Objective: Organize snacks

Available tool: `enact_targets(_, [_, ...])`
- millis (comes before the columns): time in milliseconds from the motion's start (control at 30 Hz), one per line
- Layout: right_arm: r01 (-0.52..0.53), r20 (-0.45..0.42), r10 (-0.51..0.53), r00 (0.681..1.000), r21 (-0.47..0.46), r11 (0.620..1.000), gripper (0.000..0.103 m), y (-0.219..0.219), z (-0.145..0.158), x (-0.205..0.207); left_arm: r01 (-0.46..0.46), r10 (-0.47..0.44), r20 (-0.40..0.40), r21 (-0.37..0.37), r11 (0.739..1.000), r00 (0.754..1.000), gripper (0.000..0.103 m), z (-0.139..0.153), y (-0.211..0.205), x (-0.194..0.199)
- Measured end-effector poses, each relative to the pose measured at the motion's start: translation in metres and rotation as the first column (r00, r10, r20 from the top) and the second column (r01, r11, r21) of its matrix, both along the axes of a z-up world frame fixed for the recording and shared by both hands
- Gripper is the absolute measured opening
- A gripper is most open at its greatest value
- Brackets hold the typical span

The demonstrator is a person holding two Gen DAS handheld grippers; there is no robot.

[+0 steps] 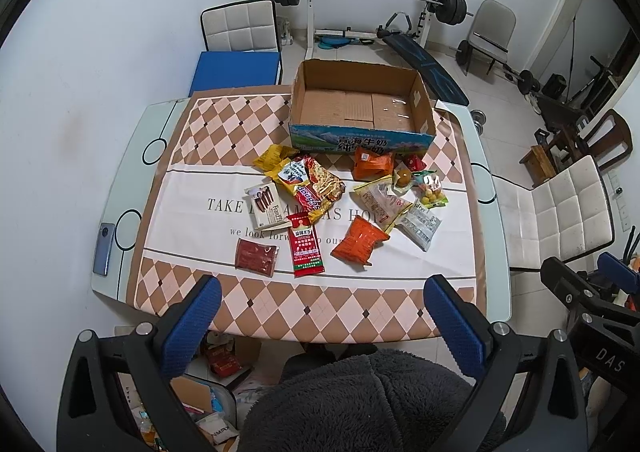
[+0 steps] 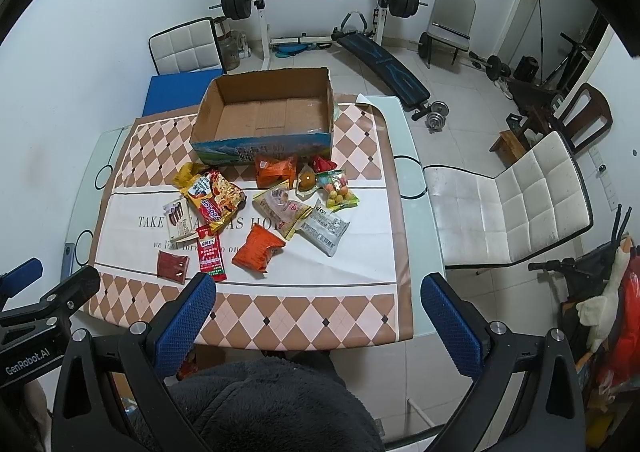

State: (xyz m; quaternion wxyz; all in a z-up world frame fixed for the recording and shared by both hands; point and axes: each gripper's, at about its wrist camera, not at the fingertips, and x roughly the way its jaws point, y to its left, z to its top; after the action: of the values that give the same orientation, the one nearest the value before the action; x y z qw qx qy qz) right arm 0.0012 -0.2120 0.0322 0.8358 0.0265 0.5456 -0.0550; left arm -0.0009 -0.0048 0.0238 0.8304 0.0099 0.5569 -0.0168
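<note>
Lying beyond spread jaws: snacks point(image 1: 340, 196)

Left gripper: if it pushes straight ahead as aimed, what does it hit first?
Probably the red sachet or the orange packet; the left gripper, open, aims between them, with only tablecloth before. Depth is unclear.

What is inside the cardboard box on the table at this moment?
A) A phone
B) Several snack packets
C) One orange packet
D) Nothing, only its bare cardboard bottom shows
D: in both wrist views the cardboard box shows only its bare bottom, while the snack packets, such as the orange packet, lie on the tablecloth in front of it.
</note>
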Motion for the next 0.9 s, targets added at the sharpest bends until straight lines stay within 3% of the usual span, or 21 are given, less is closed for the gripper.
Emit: enact_targets(900, [0.003,0.007,-0.003,1.000,0.003,1.000,0.103,-0.0008,-0.0033,-0.0025,0.002,-0.002,0.005,-0.003,1.000,1.000,0.103,0.0045,0.0028,-0.0002])
